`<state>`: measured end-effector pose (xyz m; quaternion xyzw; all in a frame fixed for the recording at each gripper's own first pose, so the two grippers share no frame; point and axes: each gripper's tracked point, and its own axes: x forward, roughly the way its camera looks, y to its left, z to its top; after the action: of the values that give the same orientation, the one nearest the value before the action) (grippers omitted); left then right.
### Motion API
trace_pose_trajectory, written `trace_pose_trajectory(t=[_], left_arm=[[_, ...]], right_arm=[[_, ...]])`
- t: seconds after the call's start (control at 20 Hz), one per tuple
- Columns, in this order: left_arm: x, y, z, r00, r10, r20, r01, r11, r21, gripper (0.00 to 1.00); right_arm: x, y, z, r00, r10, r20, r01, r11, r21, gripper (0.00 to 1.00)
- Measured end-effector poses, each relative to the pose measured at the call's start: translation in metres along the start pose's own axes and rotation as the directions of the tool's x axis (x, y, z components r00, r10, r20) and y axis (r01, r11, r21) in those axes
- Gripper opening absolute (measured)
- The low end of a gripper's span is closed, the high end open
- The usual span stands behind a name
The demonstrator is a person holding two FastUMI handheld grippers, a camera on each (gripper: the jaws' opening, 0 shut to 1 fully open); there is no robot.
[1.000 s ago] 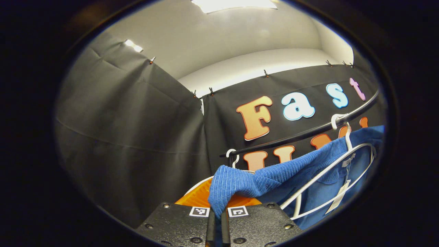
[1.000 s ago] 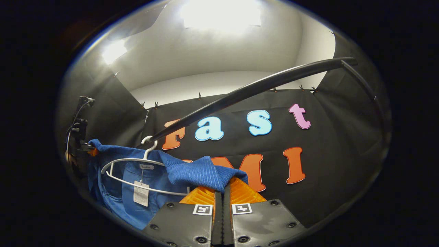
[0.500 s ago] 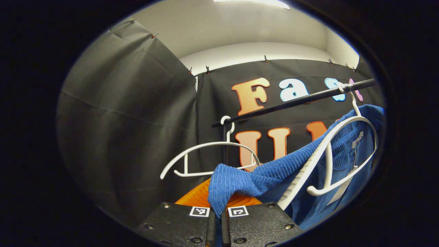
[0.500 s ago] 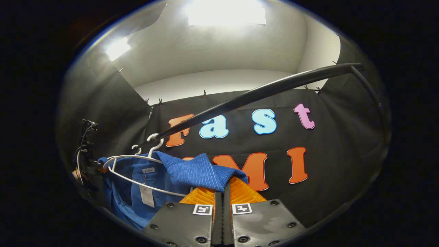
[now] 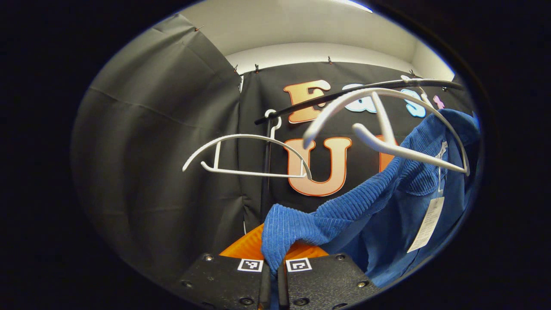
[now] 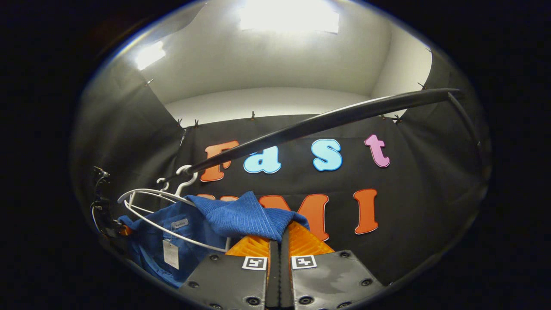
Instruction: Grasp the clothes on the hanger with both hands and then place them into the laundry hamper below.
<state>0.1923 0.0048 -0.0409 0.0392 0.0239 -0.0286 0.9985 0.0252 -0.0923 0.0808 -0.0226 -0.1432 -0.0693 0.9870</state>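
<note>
The left gripper (image 5: 272, 275) pinches one end of the blue top (image 5: 387, 202) between its fingers. The right gripper (image 6: 275, 267) pinches the other end. The top is off the white hanger (image 5: 387, 129) under the rail (image 6: 327, 122). Next, I think, both must go down together to the hamper.
</note>
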Motion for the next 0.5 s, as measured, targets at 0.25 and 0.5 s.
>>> trace_pose_trajectory(t=[0.25,0.5], left_arm=[[-0.019,-0.010,-0.004,1.000,-0.007,-0.016,0.006,1.000,-0.029,0.06],[-0.032,-0.019,-0.012,0.999,-0.025,-0.037,0.023,0.999,-0.037,0.06]], right_arm=[[0.019,-0.019,-0.004,0.997,-0.077,-0.006,0.077,0.997,0.006,0.07],[0.038,-0.042,-0.023,0.987,-0.159,-0.018,0.158,0.985,-0.065,0.07]])
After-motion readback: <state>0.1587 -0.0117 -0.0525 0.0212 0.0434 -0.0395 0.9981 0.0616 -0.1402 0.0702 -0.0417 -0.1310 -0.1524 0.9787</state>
